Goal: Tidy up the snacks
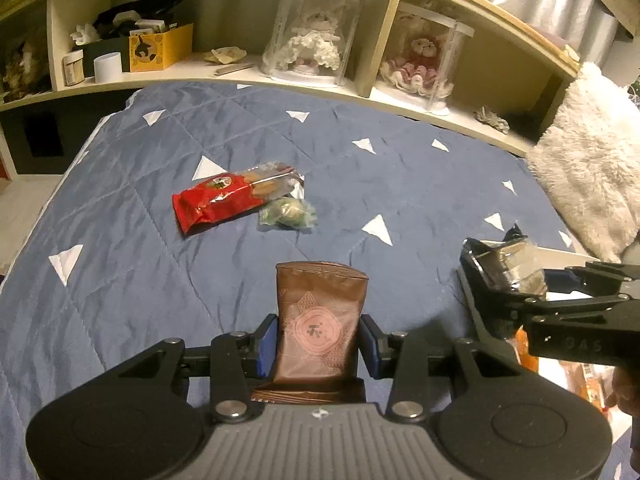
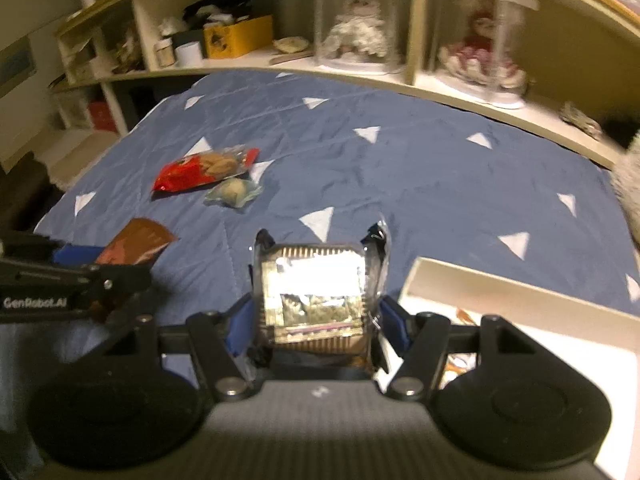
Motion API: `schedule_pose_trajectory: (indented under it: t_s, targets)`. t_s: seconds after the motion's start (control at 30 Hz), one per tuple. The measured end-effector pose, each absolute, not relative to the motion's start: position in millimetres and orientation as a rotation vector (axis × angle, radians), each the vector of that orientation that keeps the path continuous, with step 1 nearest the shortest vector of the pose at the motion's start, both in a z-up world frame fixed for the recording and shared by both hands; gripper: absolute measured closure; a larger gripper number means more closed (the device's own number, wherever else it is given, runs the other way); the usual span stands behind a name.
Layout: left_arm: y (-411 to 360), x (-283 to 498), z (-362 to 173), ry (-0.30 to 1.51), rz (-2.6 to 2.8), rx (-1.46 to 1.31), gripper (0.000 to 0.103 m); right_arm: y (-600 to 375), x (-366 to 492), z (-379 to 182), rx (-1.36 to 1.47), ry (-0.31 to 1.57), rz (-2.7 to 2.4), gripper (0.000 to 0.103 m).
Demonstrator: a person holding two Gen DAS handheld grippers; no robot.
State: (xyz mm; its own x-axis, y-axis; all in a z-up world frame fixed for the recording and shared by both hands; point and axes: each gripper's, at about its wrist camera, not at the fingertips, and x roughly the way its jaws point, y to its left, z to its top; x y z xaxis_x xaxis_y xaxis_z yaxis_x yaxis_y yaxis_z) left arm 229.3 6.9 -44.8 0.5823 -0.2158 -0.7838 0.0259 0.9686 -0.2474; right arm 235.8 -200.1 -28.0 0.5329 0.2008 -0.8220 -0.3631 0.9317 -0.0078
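Two snacks are in the claws at once. The left gripper (image 1: 318, 346) pinches a brown packet (image 1: 320, 320) upright at the bottom centre of its view, pads pressed on both sides. The right gripper (image 2: 316, 320) clamps a clear-wrapped waffle biscuit (image 2: 314, 292) the same way. Both are held clear of the blue quilt (image 1: 160, 280), probably so they can be carried to the white box (image 2: 520, 300) at the lower right of the right view, which already seems to hold some wrappers. Left of centre on the quilt, a red cookie pack (image 1: 224, 198) lies touching a small green-wrapped sweet (image 1: 286, 214), not yet collected. Behind the bed runs a cream shelf (image 1: 248, 74) with cased dolls (image 1: 312, 36) and a yellow box (image 1: 160, 46); a fluffy white pillow (image 1: 588, 152) sits at the right.
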Motion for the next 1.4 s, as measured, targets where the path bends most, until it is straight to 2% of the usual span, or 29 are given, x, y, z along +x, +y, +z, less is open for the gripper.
schedule_pose_trajectory:
  t_s: [0.5,0.9,1.17,1.4]
  targets:
    - [-32.2,189.3,-7.5,0.866,-0.227,-0.236,0.059,-243.3,171.3,15.6,-0.108,0.875,0.245,0.033]
    - [-116.9,194.6,7.5,0.839,-0.345,-0.227,0.059,-323.7,138.2,29.8,-0.086,0.832,0.066,0.033]
    - [-189.0,207.7,-0.6,0.884,-0.450,-0.242,0.059,-392.9,140.8,16.4,-0.024,0.840,-0.029,0.033]
    - [-225.7,219.1,-37.1,0.982,-0.475,-0.255,0.059,-439.8,150.8,-7.9,0.045,0.878,-0.101,0.033]
